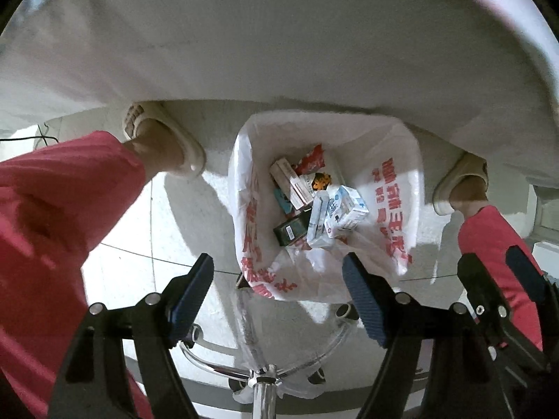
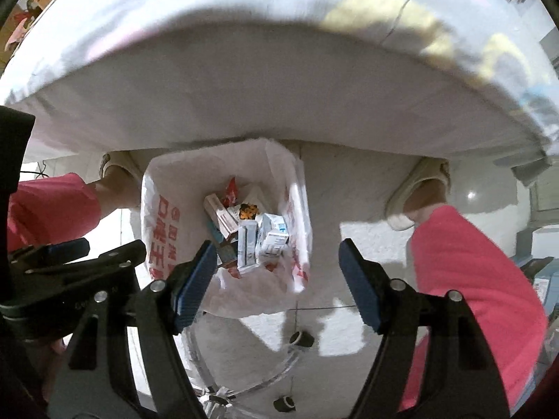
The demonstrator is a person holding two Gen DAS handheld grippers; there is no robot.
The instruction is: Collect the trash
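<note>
A white plastic bag [image 1: 394, 188] printed with red characters is seen standing open on the pale floor, just below the hanging edge of a white tablecloth [image 1: 279, 52]. Inside the bag, several small cartons and wrappers [image 1: 314, 202] are piled together. The left gripper [image 1: 277, 291] and the right gripper [image 2: 276, 279] are both held above the bag, jaws spread, nothing between them. 2 slippered feet [image 1: 164, 146] flank the bag. Below it, what may be a chair base [image 1: 265, 377] is seen.
</note>
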